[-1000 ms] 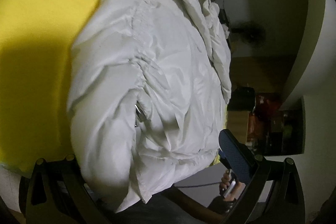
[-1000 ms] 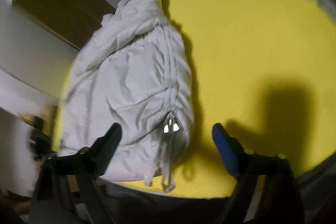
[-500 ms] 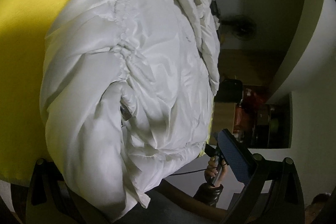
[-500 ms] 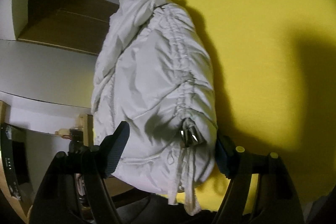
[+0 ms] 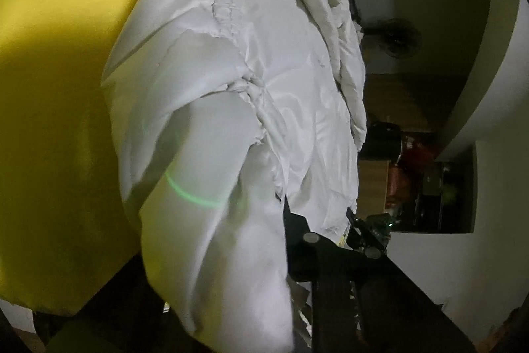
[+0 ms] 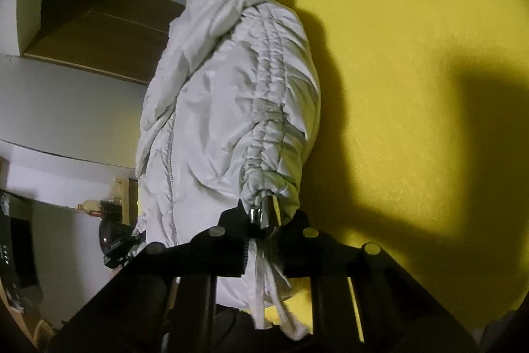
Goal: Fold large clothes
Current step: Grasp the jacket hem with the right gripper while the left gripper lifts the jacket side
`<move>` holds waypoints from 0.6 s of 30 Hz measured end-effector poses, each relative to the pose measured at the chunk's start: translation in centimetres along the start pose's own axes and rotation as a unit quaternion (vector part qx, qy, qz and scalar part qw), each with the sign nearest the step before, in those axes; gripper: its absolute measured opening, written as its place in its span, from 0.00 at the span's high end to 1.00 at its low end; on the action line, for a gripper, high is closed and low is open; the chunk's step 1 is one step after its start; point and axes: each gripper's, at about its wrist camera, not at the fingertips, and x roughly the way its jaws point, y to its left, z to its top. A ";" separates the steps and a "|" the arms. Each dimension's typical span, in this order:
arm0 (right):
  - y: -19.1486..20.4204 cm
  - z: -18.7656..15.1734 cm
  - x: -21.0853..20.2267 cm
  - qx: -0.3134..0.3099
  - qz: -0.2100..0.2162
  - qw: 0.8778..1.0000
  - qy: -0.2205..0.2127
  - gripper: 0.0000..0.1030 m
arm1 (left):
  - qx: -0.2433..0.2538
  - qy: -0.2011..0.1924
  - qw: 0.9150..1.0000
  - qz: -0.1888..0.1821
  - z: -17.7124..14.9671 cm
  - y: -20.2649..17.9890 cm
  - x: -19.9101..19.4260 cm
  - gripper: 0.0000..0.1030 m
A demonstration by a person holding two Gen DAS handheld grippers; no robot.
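Observation:
A puffy white jacket (image 5: 281,71) lies bunched on a yellow surface (image 5: 49,88). In the left wrist view its near edge bulges over my left gripper (image 5: 281,210). The jaws are closing with jacket fabric pinched between them, and the left finger is hidden under cloth. In the right wrist view the same jacket (image 6: 231,105) runs away from me along its gathered seam. My right gripper (image 6: 264,217) is closing on the hem at the metal cord ends (image 6: 263,214), with fabric between the pads. Drawstring cords (image 6: 264,293) hang below the fingers.
The yellow surface (image 6: 413,55) spreads wide to the right of the jacket, crossed by dark shadows. Beyond the jacket's far side are a fan (image 5: 396,38), a cluttered dark shelf (image 5: 423,187), a wooden cabinet (image 6: 99,32) and pale walls.
Both grippers went from wide open around the jacket's near edge to closed on it. The jacket now fills more of each view, and its edge bulges over the left fingers.

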 end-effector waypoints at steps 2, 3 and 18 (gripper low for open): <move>0.3 0.0 -0.3 -0.003 0.003 1.000 -0.006 0.89 | 0.008 -0.004 1.000 0.002 -0.1 -0.2 -0.2 0.91; 0.6 0.0 -0.5 -0.007 0.004 1.000 -0.009 0.89 | 0.015 -0.007 1.000 0.003 -0.3 -0.4 -0.4 0.91; 4.5 -0.9 -5.7 -0.053 0.084 0.994 -0.055 0.93 | 0.098 -0.055 0.994 -0.004 -2.4 -4.9 -5.4 0.93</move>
